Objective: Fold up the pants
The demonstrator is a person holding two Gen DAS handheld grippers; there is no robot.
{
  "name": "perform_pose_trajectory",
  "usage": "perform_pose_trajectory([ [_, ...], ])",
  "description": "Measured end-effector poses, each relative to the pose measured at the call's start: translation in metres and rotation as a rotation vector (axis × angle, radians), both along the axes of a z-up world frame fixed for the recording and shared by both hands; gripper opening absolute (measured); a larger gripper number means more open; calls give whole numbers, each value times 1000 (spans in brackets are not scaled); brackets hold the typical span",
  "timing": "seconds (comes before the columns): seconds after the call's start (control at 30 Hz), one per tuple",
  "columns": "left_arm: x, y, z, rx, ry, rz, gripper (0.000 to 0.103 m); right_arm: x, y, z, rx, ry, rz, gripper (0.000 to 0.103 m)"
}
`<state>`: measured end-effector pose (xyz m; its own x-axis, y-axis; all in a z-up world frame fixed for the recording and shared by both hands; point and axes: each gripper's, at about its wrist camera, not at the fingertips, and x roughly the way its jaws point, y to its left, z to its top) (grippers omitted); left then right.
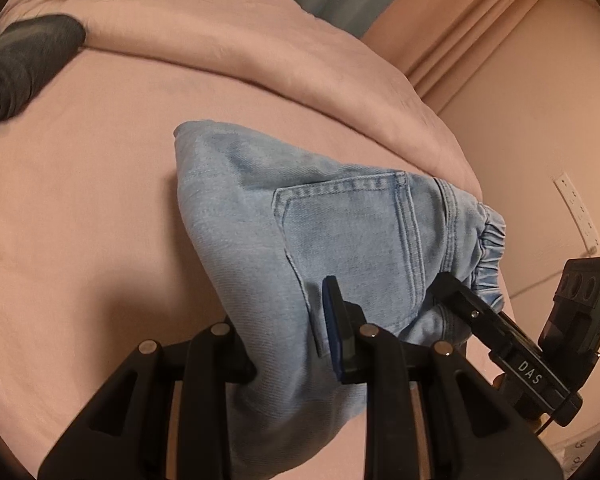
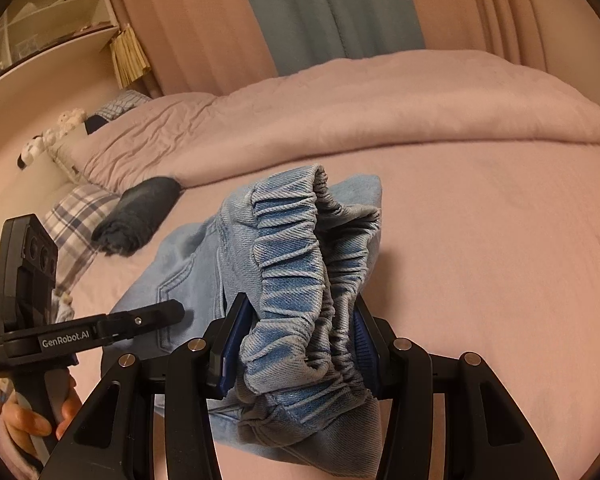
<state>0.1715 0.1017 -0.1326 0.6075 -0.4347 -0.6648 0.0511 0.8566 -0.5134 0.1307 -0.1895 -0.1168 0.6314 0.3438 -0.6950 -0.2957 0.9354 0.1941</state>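
Observation:
Light blue denim pants point(image 1: 300, 232) with an elastic waistband are held folded above a pink bed. In the left wrist view my left gripper point(image 1: 288, 328) is shut on the pants' edge below the back pocket point(image 1: 340, 232); the cloth hides one finger. In the right wrist view my right gripper point(image 2: 300, 336) is shut on the bunched elastic waistband point(image 2: 300, 264). The right gripper shows in the left wrist view point(image 1: 500, 320) at the waistband end. The left gripper shows in the right wrist view point(image 2: 100, 328), with a hand on its handle.
A rolled dark grey garment point(image 1: 24, 68) lies on the pink sheet point(image 1: 80, 200), also seen in the right wrist view point(image 2: 140, 212). A folded-back pink duvet point(image 2: 340, 108) spans the bed's far side. Plaid pillow point(image 2: 76, 220), plush toys and shelves stand at left.

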Motion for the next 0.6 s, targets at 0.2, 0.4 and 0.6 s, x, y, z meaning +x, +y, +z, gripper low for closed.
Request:
perform_pose_trajectory([
  [0.2, 56, 19, -10, -29, 5, 29, 25, 50, 20, -8, -13, -27, 10, 50],
  [0.4, 99, 11, -35, -54, 40, -7, 25, 87, 19, -21, -47, -12, -49, 50],
  [0.6, 112, -1, -43, -43, 43, -40, 25, 105, 5, -32, -68, 12, -73, 50],
])
